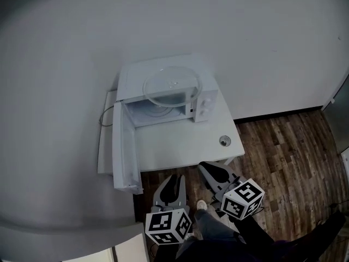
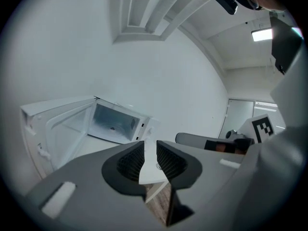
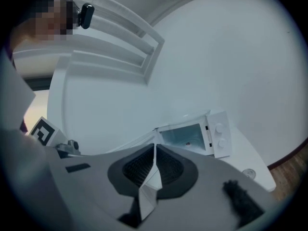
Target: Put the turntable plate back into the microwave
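The glass plate (image 1: 172, 85) lies flat on top of the microwave (image 1: 206, 105), straight ahead of both claws. My left claw (image 1: 175, 180) is barely parted and my right claw (image 1: 210, 169) is closed. Both are empty, short of the bench (image 1: 180, 149) and about equally far from the plate.

turntable plate (image 1: 172, 86): clear glass; microwave (image 1: 206, 103): smooth white; floor (image 1: 289, 146): dark wood

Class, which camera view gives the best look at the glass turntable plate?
The head view: from above, the whole turntable plate shows, lying on top of the microwave. Both gripper views face the microwave's open front from low down; at most a faint edge of the plate shows there.
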Motion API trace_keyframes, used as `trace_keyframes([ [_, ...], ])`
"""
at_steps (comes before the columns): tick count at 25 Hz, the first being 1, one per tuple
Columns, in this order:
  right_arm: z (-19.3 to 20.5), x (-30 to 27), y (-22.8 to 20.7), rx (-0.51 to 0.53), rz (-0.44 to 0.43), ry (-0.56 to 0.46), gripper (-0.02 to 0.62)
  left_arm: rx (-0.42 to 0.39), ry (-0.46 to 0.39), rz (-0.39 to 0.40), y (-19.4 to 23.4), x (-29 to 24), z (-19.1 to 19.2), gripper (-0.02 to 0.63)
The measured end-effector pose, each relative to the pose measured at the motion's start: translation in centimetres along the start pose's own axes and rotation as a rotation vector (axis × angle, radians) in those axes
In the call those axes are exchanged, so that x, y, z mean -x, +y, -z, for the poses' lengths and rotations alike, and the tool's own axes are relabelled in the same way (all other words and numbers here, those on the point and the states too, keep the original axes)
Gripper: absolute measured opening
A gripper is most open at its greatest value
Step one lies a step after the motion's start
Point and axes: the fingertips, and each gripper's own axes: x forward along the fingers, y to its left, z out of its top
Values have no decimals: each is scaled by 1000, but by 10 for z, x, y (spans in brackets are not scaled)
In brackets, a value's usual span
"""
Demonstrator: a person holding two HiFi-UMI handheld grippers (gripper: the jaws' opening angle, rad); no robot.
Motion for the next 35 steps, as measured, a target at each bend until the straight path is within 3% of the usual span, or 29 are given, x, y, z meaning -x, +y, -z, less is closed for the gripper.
trace_keyframes([
  [2, -9, -19, -22, -17, -10, 16, 14, 26, -11, -45, 10, -25, -14, 70],
  [4, -18, -38, -42, -33, -29, 29, 97, 54, -25, -80, 20, -52, -28, 103],
  [8, -30, -65, -80, -89, -64, 44, 138, 151, -39, -64, 27, -104, -48, 172],
  [11, -38, -82, -109, -155, -72, 46, 149, 251, -63, -46, 26, -141, -62, 203],
  [15, -46, -103, -139, -217, -70, 47, 149, 269, -78, -61, 37, -172, -73, 226],
  [20, -53, -130, -177, -321, -12, 37, 165, 431, -134, -79, 73, -194, -82, 256],
  [25, -62, -154, -186, -458, 3, -2, 199, 535, -165, -37, 90, -213, -102, 259],
  [30, -62, -174, -190, -557, 16, -20, 202, 581, -133, -1, 101, -234, -104, 261],
  [35, -57, -187, -196, -567, 68, -5, 201, 593, -102, 34, 105, -249, -101, 259],
])
